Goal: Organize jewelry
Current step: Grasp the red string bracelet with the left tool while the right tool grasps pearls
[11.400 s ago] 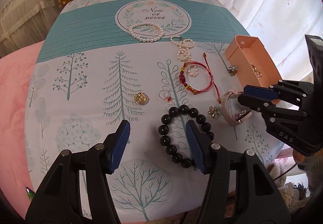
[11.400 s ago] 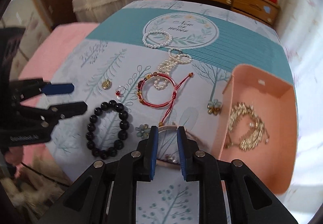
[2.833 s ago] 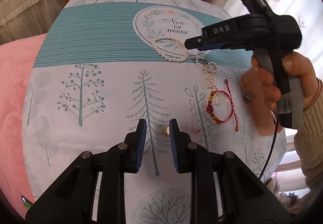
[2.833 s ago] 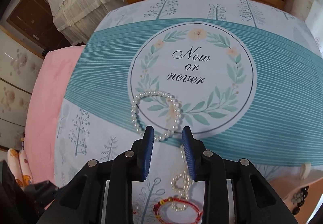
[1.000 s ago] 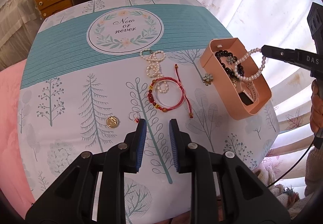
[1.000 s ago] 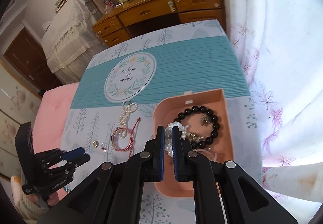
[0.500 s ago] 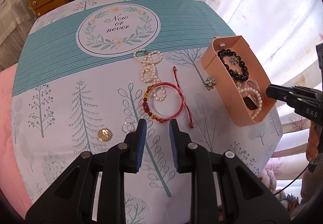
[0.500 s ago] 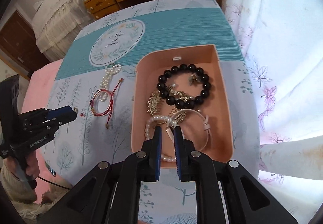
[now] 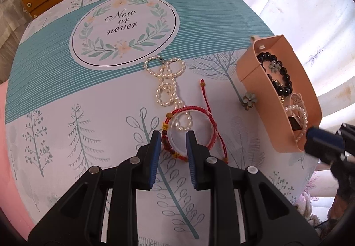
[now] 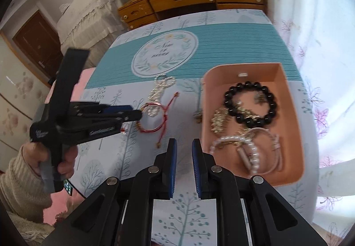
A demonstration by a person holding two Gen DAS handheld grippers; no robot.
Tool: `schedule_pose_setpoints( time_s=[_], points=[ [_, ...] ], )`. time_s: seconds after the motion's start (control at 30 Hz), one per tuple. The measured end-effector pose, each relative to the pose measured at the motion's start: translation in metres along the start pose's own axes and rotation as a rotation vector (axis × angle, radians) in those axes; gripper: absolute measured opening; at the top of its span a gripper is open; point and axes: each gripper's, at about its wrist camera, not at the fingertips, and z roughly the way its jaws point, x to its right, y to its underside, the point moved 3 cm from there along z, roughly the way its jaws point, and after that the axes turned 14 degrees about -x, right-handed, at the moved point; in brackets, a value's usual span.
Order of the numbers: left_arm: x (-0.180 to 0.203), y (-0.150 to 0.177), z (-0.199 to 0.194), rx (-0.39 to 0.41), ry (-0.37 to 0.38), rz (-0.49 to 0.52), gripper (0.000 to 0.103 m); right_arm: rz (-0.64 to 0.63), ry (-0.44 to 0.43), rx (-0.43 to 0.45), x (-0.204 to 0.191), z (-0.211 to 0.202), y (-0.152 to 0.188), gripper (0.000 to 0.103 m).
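Note:
A red cord bracelet (image 9: 199,110) lies on the tree-print cloth with a pearl chain (image 9: 165,82) trailing into it. My left gripper (image 9: 173,140) hovers just over the bracelet's left side, jaws slightly apart and pressing on nothing. Its fingertips (image 10: 136,114) show over the same bracelet (image 10: 153,129) in the right wrist view. The pink box (image 10: 290,113) holds a black bead bracelet (image 10: 248,85), a pearl bracelet (image 10: 253,155), a gold piece and a pale strap. My right gripper (image 10: 184,149) hangs left of the box's near corner, narrowly open and empty.
A small flower charm (image 9: 248,99) lies against the box's left wall (image 9: 250,73). A wooden dresser (image 10: 188,0) stands behind the table, curtains (image 10: 321,24) on the right, pink bedding (image 9: 8,179) on the left. A hand in a cream sleeve (image 10: 24,177) holds the left gripper.
The right gripper let go of the pearl bracelet, which now lies in the box, and shifted left off the box. The left gripper came down and forward over the red bracelet.

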Motion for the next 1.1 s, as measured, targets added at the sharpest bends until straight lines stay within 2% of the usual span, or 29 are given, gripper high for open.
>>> schedule_pose_setpoints(
  time_s=[0.27, 0.33, 0.37, 0.6, 0.83, 0.93, 1.1],
  points=[
    [0.002, -0.009, 0.013, -0.019, -0.016, 0.019, 0.020, -0.030, -0.021, -0.040, -0.017, 0.022, 0.001, 0.014],
    [0.001, -0.011, 0.015, -0.020, -0.022, 0.017, 0.016, -0.028, -0.020, -0.041, -0.017, 0.023, 0.000, 0.014],
    [0.001, -0.011, 0.016, -0.018, -0.020, 0.016, 0.009, -0.026, -0.021, -0.041, -0.016, 0.024, 0.000, 0.014],
    [-0.007, -0.008, 0.007, 0.031, 0.028, -0.024, 0.008, -0.008, -0.034, -0.049, -0.008, 0.028, -0.003, 0.014],
    [-0.018, 0.014, -0.022, 0.090, 0.043, -0.076, 0.008, -0.026, -0.038, -0.043, -0.011, 0.029, -0.005, 0.014],
    [-0.027, 0.027, -0.041, 0.125, 0.015, -0.113, 0.008, -0.035, -0.040, -0.043, -0.015, 0.031, -0.008, 0.014],
    [-0.049, 0.046, -0.067, 0.177, 0.012, -0.184, 0.008, -0.063, -0.042, -0.049, -0.026, 0.038, -0.017, 0.014]
  ],
)
